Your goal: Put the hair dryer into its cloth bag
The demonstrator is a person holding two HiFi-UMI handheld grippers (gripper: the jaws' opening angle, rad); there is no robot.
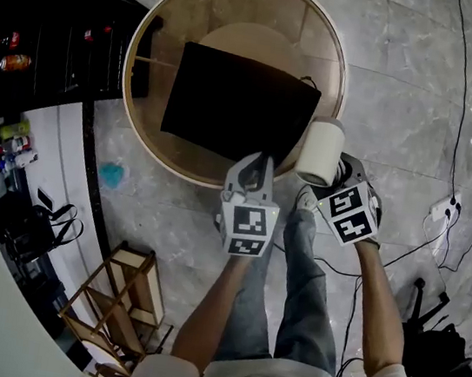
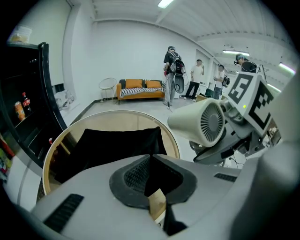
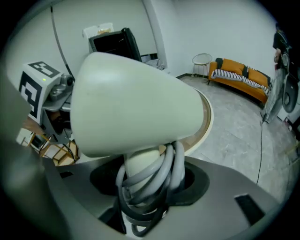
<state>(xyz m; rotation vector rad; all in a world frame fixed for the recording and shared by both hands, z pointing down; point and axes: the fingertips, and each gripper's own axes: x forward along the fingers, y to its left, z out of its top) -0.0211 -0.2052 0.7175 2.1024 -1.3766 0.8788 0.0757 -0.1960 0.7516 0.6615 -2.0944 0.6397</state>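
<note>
Head view: the left gripper (image 1: 262,161) pinches the near edge of the black cloth bag (image 1: 236,102), its jaws all but closed on the fabric at the near rim of the round table (image 1: 141,116). The bag covers much of the tabletop, leaving bare wood along the left and far edges. The right gripper (image 1: 336,176) clamps the cream hair dryer (image 1: 321,150) by its handle, just off the table's near right rim. Beyond that rim the grey marble floor (image 1: 408,95) lies open but for trailing cables (image 1: 464,77). A black cabinet (image 1: 56,42) stands close beside the table's left edge.

Only the left gripper view shows the dryer's rear grille (image 2: 213,123), an orange sofa (image 2: 140,89) and people (image 2: 173,75) standing across the room. Only the right gripper view shows the grey cord (image 3: 159,183) wound round the handle between the jaws. Labels on the bottles (image 1: 7,61) in the cabinet are too small to read.
</note>
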